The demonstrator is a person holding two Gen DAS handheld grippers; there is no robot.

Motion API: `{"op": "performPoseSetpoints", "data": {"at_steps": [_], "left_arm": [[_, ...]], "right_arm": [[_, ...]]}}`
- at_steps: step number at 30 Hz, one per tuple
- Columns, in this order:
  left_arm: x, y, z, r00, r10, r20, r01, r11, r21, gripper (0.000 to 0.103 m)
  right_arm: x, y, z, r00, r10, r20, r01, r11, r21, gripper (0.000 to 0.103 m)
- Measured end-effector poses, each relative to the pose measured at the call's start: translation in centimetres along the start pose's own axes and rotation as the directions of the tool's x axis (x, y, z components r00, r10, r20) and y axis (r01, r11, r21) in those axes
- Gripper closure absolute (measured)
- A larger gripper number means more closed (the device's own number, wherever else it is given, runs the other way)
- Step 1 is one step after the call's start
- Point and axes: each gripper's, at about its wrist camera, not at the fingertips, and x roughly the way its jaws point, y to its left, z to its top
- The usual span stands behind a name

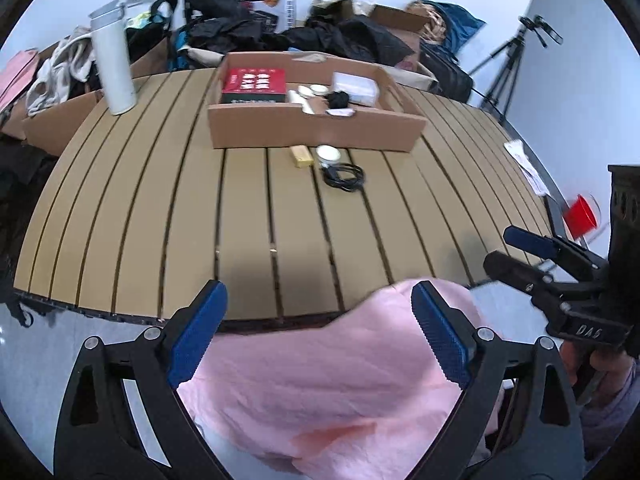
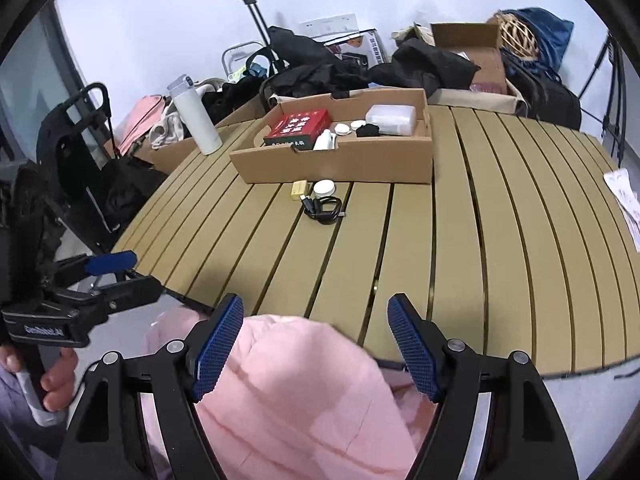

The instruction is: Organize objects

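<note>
A low cardboard box (image 1: 312, 132) (image 2: 340, 164) stands at the far middle of the slatted table (image 1: 160, 220). It holds a red box (image 1: 256, 80) (image 2: 300, 126), a clear plastic case, small white tins and a black bundle. In front of it lie a yellow block (image 1: 300, 157) (image 2: 300, 190), a white round tin (image 1: 328, 155) (image 2: 324, 188) and a coiled black cable (image 1: 344, 176) (image 2: 324, 206). My left gripper (image 1: 318, 292) and right gripper (image 2: 316, 304) hang open over the near table edge, far from these. Only pink cloth (image 1: 320, 380) shows behind their jaws.
A tall white bottle (image 1: 114, 68) (image 2: 194, 120) stands at the table's far left. Papers (image 2: 628, 200) lie at its right edge. Bags, dark clothes and cartons pile up behind the table. A tripod (image 1: 512, 68) and a red cup (image 1: 582, 212) are off to the right.
</note>
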Motion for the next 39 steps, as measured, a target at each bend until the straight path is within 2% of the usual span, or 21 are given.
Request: {"op": "performPoseSetpoints", "data": {"at_steps": [4, 7, 12, 14, 16, 18, 19, 21, 22, 23, 24, 26, 28, 29, 31, 32, 35, 37, 39], "left_arm": [[1.4, 1.3, 0.9, 1.000, 0.014, 0.004, -0.014, 1.000, -0.023, 0.011], [3.1, 2.7, 2.3, 1.000, 0.019, 0.008, -0.019, 0.998, -0.056, 0.011], [7.0, 4.6, 5.4, 1.000, -0.011, 0.008, 0.011, 0.994, -0.110, 0.015], [8.9, 5.0, 7.0, 0.999, -0.035, 0.012, 0.036, 0.993, -0.115, 0.023], [10.5, 5.0, 8.2, 0.999, -0.051, 0.012, 0.052, 0.992, -0.114, 0.028], [12.7, 4.8, 9.5, 0.998, -0.065, -0.001, 0.065, 0.992, -0.109, 0.037], [14.0, 4.5, 10.1, 0.997, -0.073, -0.012, 0.071, 0.992, -0.105, 0.041], [15.7, 4.0, 10.7, 0.996, -0.086, -0.028, 0.084, 0.993, -0.087, 0.042], [16.5, 3.6, 10.9, 0.995, -0.088, -0.036, 0.085, 0.994, -0.073, 0.044], [17.2, 3.1, 11.1, 0.995, -0.090, -0.044, 0.088, 0.995, -0.056, 0.053], [17.8, 2.7, 11.3, 0.995, -0.090, -0.049, 0.088, 0.995, -0.039, 0.058], [18.8, 2.5, 11.5, 0.996, -0.077, -0.055, 0.075, 0.997, -0.034, 0.069], [19.7, 2.6, 11.4, 0.994, -0.080, -0.077, 0.078, 0.996, -0.036, 0.082], [19.5, 2.4, 11.2, 0.996, -0.076, -0.049, 0.075, 0.997, -0.020, 0.084], [19.4, 2.2, 10.8, 0.996, -0.069, -0.048, 0.068, 0.998, -0.007, 0.085], [19.4, 2.2, 10.7, 0.997, -0.066, -0.047, 0.066, 0.998, -0.007, 0.085], [19.0, 2.5, 10.4, 0.996, -0.070, -0.053, 0.068, 0.997, -0.034, 0.085], [18.8, 2.8, 10.2, 0.996, -0.061, -0.059, 0.058, 0.997, -0.044, 0.085], [17.9, 3.0, 9.9, 0.997, -0.039, -0.060, 0.036, 0.998, -0.054, 0.085]], "right_arm": [[3.3, 0.6, 1.2, 1.000, -0.023, -0.009, 0.022, 0.995, -0.094, 0.025], [7.1, 0.8, 3.4, 1.000, -0.013, -0.028, 0.008, 0.990, -0.143, 0.025], [13.3, 1.6, 6.2, 0.997, -0.033, -0.066, 0.018, 0.974, -0.224, 0.025], [14.8, 0.9, 7.3, 0.998, -0.004, -0.069, -0.008, 0.984, -0.177, 0.025], [15.9, -0.6, 8.7, 0.996, 0.069, -0.063, -0.074, 0.994, -0.078, 0.026], [16.8, -2.1, 9.9, 0.995, 0.087, -0.057, -0.087, 0.996, -0.007, 0.049], [17.5, -2.8, 10.4, 0.995, 0.074, -0.065, -0.072, 0.997, 0.027, 0.053], [18.9, -3.8, 11.1, 0.995, 0.053, -0.081, -0.047, 0.997, 0.066, 0.066], [19.3, -3.9, 11.1, 0.995, 0.046, -0.087, -0.040, 0.997, 0.073, 0.066], [19.8, -4.0, 11.0, 0.995, 0.046, -0.091, -0.039, 0.996, 0.075, 0.067], [20.5, -4.0, 10.9, 0.995, 0.043, -0.095, -0.036, 0.997, 0.074, 0.074], [21.1, -4.0, 10.5, 0.996, 0.016, -0.084, -0.011, 0.998, 0.060, 0.079], [21.2, -3.8, 10.5, 0.997, -0.003, -0.071, 0.006, 0.999, 0.033, 0.080], [21.2, -3.6, 10.5, 0.997, -0.013, -0.070, 0.014, 1.000, 0.020, 0.080], [21.3, -3.0, 10.4, 0.997, -0.048, -0.067, 0.047, 0.999, -0.019, 0.081], [21.3, -2.5, 10.2, 0.995, -0.081, -0.058, 0.078, 0.995, -0.056, 0.085], [21.1, -1.6, 9.9, 0.994, -0.094, -0.054, 0.088, 0.990, -0.109, 0.097], [20.9, -1.1, 9.8, 0.992, -0.117, -0.048, 0.109, 0.984, -0.140, 0.097], [20.8, -1.5, 9.8, 0.994, -0.097, -0.050, 0.091, 0.990, -0.110, 0.097]]}}
